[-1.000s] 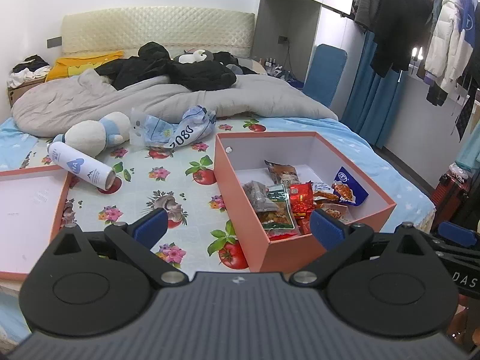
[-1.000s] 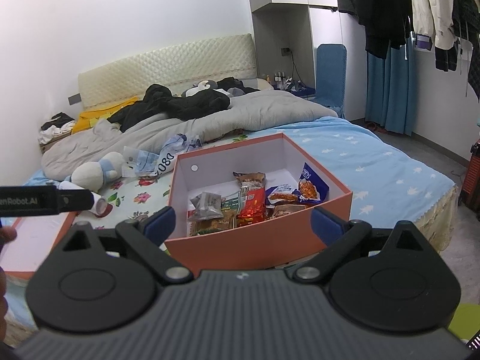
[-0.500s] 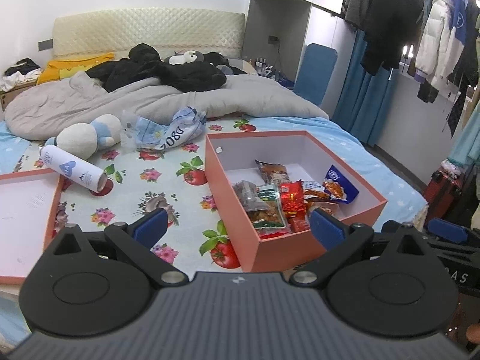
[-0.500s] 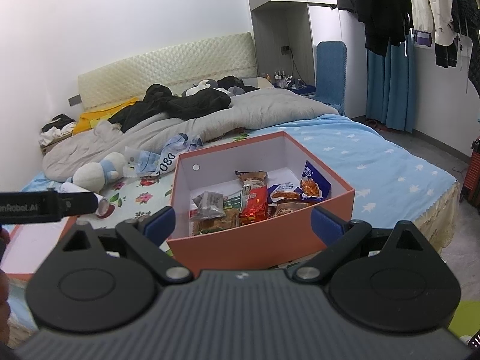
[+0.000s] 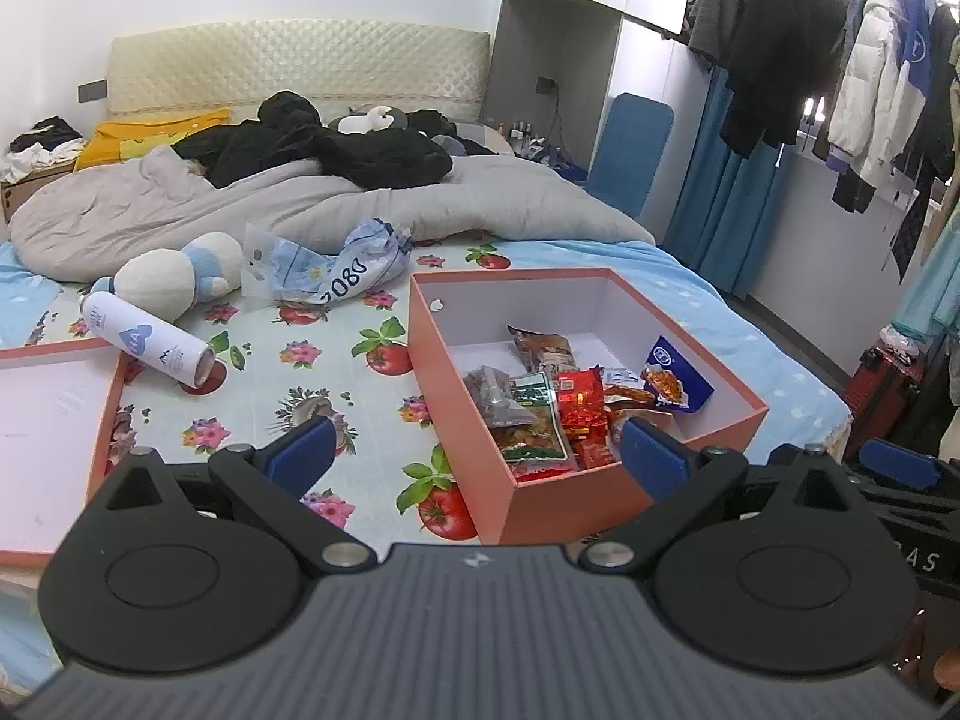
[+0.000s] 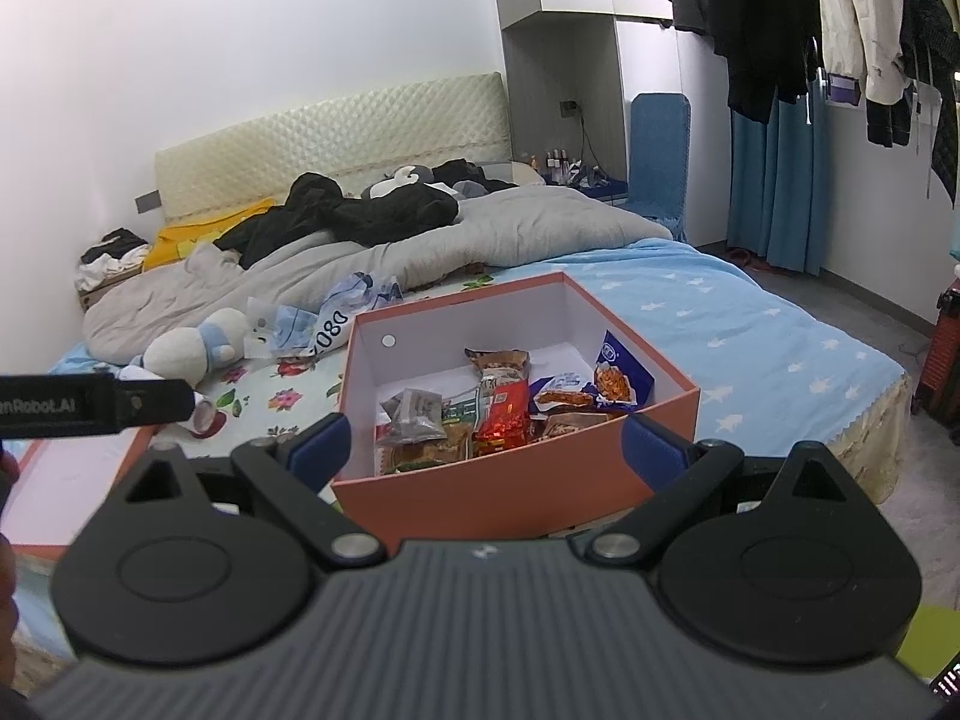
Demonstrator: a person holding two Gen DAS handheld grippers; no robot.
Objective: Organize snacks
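Snacks: a loose heap of packets inside an open salmon-pink box with a white lining, on the bed. Red packet near the middle; blue packet propped against the box's right inner wall; brown packet toward the back; clear bag of dark pieces at left, partly over a green-labelled packet.

Left gripper: fingers spread wide, nothing between them. Box's near corner sits ahead of the gap; the heap lies just past the right fingertip.

Right gripper: fingers likewise spread and empty. Box's near wall spans the gap between the tips; snacks directly beyond.

Left of the left fingers: flat pink lid, inner side up, and a white bottle on its side, cap end touching the lid's corner. Farther ahead: plush toy, crumpled blue-white wrapper, then grey duvet with black clothing on top.

Left gripper's black body shows at the right view's left edge.
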